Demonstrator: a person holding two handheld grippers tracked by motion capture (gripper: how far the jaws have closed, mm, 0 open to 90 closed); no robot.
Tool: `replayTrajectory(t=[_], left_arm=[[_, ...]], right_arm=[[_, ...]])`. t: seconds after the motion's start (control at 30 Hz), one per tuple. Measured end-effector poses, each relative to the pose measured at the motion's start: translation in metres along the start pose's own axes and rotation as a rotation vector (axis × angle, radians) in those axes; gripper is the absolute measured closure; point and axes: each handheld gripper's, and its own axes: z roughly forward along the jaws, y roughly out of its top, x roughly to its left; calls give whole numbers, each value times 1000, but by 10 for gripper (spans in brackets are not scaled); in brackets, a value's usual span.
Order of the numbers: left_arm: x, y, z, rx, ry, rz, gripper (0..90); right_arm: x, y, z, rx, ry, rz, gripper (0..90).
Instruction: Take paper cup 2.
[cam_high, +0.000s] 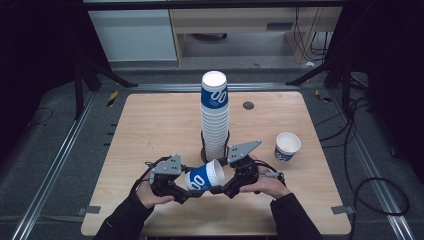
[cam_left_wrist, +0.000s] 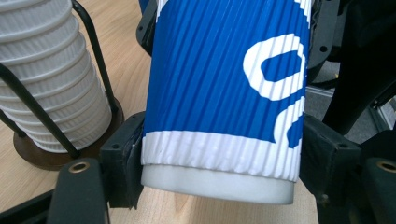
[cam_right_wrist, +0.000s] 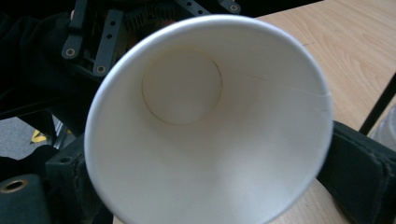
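Observation:
A blue and white ribbed paper cup (cam_high: 205, 177) lies on its side in the air near the table's front edge, between both hands. My left gripper (cam_high: 188, 188) is shut on its base end; in the left gripper view the pads (cam_left_wrist: 123, 163) press the white band by the bottom. My right gripper (cam_high: 226, 187) is at the mouth end; in the right gripper view the open white rim (cam_right_wrist: 210, 126) faces the camera and meets both jaws. Behind stands a tall stack of the same cups (cam_high: 215, 112) in a black wire holder (cam_left_wrist: 46, 154).
Another cup (cam_high: 287, 146) stands upright on the wooden table (cam_high: 150, 125) to the right of the stack. A small dark round disc (cam_high: 248, 105) sits at the back of the table. Cables trail on the floor at the right.

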Motion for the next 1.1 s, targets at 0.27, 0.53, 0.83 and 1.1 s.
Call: replayTrajectory(t=[0.27,0.53,0.83,1.1], left_arm=[[-1,0,1,12,1,6,263],[0,0,2,27,12,4,250],[3,1,-5,30,37,-1,167],[5,-1,0,132,76,15,127]], right_arm=[[1,-1,3,-17,23,4,117],[2,-1,2,-10,17,-12,138],[0,0,-5,-6,-11,-16,149],[-1,-1,-6,78,-57,-15,147]])
